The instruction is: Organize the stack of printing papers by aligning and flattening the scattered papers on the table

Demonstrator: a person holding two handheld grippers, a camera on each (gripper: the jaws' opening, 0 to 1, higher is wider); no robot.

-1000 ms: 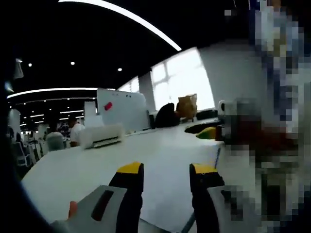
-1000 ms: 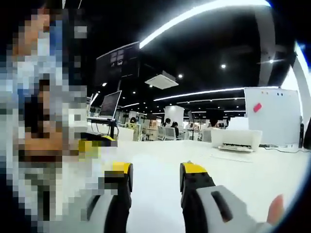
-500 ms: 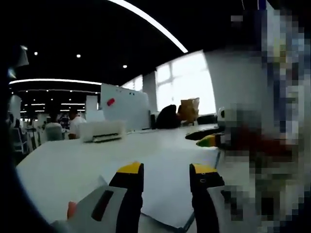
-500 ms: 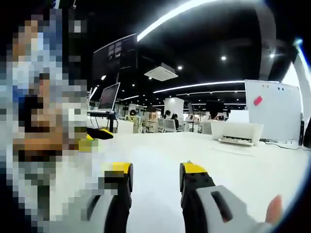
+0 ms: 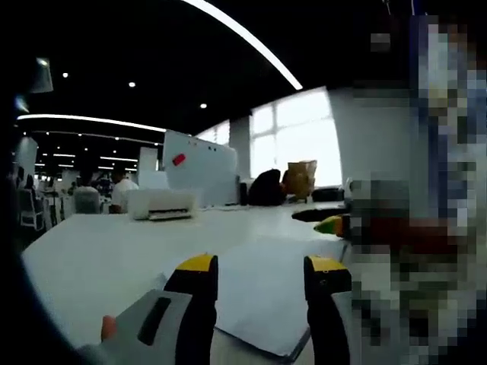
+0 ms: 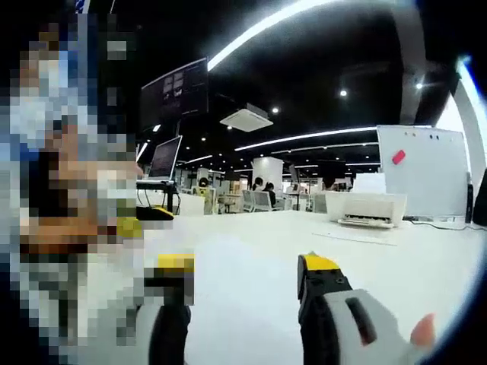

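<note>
Both grippers have their jaws wide open with nothing in them, and the paper stack [image 5: 262, 293] lies flat on the tabletop [image 5: 99, 258] right ahead between the left gripper [image 5: 259, 275] jaws, so left's nearer than the right gripper [image 6: 247, 274].

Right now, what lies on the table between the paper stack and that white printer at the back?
In the left gripper view, only bare white table lies between the paper stack and the printer; nothing rests on that stretch.
</note>
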